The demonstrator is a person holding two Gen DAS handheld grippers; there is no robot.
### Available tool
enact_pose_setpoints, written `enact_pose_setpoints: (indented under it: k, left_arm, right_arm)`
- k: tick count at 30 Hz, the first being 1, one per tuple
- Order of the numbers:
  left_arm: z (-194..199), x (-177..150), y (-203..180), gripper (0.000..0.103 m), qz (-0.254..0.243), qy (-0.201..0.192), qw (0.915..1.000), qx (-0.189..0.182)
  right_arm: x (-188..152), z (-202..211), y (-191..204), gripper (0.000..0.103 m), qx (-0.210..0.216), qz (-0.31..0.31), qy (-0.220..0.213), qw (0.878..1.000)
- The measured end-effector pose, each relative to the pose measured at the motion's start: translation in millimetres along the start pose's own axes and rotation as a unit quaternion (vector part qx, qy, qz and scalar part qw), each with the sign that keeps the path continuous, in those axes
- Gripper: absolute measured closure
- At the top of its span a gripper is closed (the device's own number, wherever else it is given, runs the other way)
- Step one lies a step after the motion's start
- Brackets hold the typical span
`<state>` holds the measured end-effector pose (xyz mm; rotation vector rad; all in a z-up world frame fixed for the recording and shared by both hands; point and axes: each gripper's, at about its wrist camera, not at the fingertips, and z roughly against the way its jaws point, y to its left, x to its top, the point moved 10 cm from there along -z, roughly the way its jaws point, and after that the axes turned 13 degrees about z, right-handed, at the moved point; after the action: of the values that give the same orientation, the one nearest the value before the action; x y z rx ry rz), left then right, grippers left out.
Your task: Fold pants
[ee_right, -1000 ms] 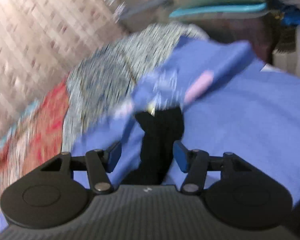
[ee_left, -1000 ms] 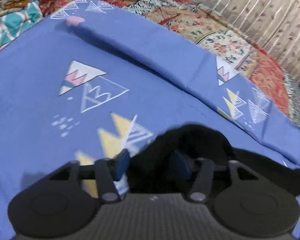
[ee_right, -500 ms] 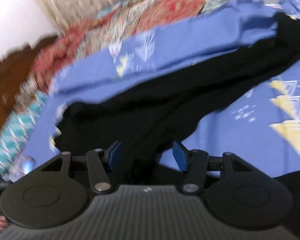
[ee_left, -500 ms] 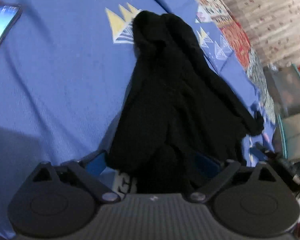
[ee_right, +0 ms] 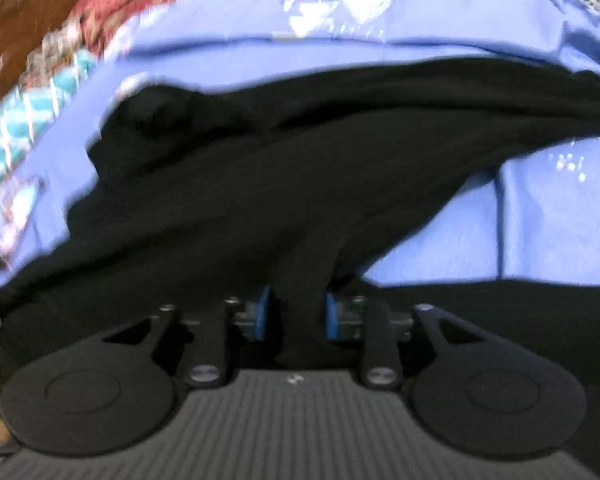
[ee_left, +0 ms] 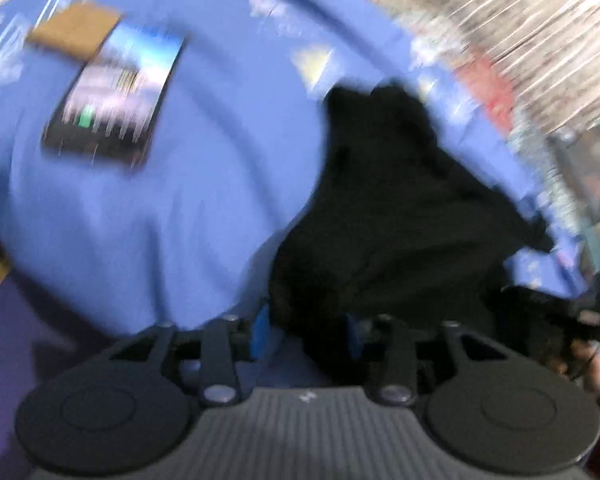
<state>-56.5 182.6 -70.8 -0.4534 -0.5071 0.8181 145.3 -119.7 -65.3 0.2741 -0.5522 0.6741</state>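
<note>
Black pants (ee_left: 400, 208) lie bunched in a long heap on a blue patterned bedsheet (ee_left: 180, 220). In the blurred left wrist view, my left gripper (ee_left: 307, 332) is at the near end of the heap. Its jaws are closing with a fold of black cloth filling the gap between the blue pads (ee_left: 260, 332). In the right wrist view the pants (ee_right: 300, 168) stretch across the bedsheet (ee_right: 480, 220). My right gripper (ee_right: 297, 316) is low over their near edge, its jaws closing tight around a bunched strip of the cloth.
A phone (ee_left: 108, 108) with a lit screen lies on the sheet at the left, with a brown card (ee_left: 74, 32) behind it. A hand (ee_left: 592, 364) shows at the right edge. A red patterned quilt (ee_right: 140, 8) and a curtain (ee_left: 520, 20) lie beyond the sheet.
Both grippers' jaws have narrowed around the black cloth. The left view has swung so the phone now sits at the upper left. The right gripper has sunk closer to the pants.
</note>
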Motion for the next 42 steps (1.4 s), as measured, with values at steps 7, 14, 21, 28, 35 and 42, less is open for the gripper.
enact_pose_setpoints:
  k: [7,14,21,28,35,42]
  left_arm:
    - [31,25,-8,0.050,0.002,-0.042,0.9982,-0.043]
    - [30,55,-52,0.053,-0.020,-0.078,0.9927,-0.090]
    - [-36,18,-102,0.058,-0.105,-0.031,0.9918,-0.065]
    - [-50,7,-82,0.082,-0.162,-0.058,0.9848,0.026]
    - [-28,16,-111,0.070,-0.159,-0.075,0.9842,-0.016]
    - [-67,49,-166,0.069,-0.213,-0.088,0.9730,-0.015]
  right_arm:
    - [21,41,-14,0.059,-0.035,-0.019,-0.072,0.997]
    - [12,75,-3,0.058,0.061,-0.081,-0.121,0.987]
    - [-31,26,23,0.059,0.095,-0.103,-0.037,0.989]
    - [-43,9,30,0.059,0.091,-0.108,-0.039,0.989]
    - [-44,6,26,0.059,0.125,-0.156,-0.051,0.978]
    - [-66,28,10,0.059,0.140,-0.152,-0.060,0.977]
